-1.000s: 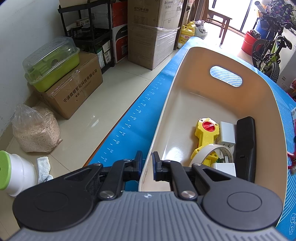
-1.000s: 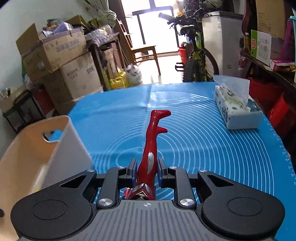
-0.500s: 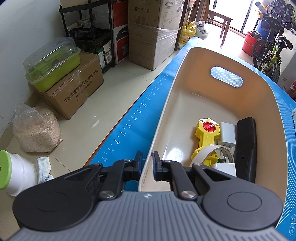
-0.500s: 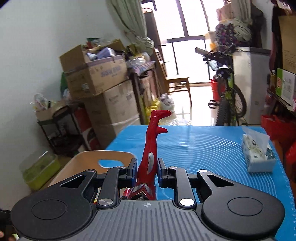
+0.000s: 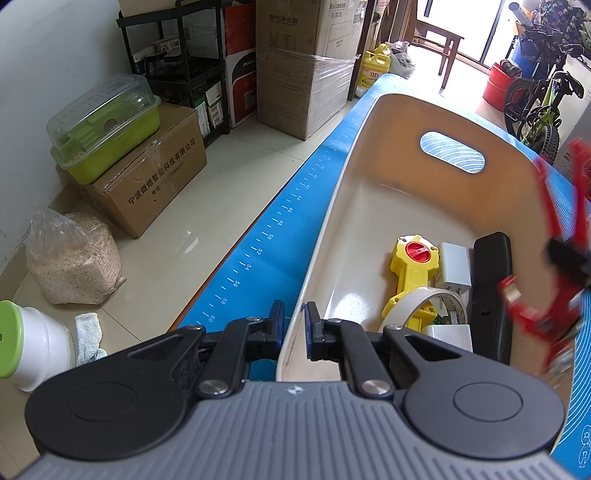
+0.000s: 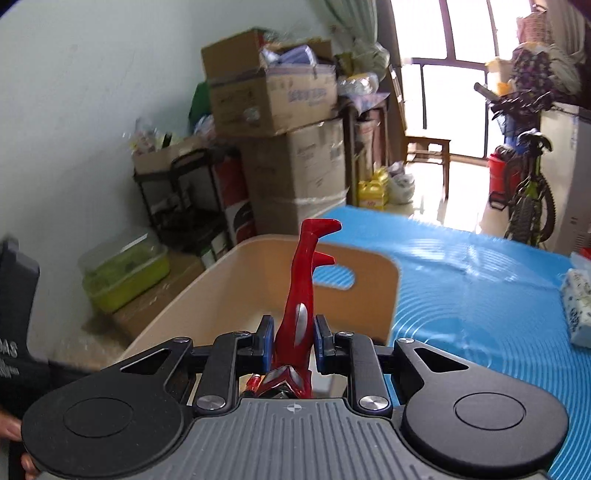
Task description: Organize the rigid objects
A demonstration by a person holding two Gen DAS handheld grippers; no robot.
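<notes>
Red figure (image 5: 565, 236) blurred, edge-cropped

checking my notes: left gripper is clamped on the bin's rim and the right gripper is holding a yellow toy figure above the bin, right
Not quite. The figure in the right gripper is red, not yellow, as the right wrist view shows. The rest holds: the left gripper clamps the bin's rim.

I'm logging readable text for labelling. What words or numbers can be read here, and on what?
"宁波微煜智能科技有限公司": brown carton on the floor.
"空气净化器": top stacked box.
"50", "52", "54", "56", "58", "60": mat ruler.
"立白": yellow jug.
Phone number under the carton's name and the shelf boxes: too small.
</notes>
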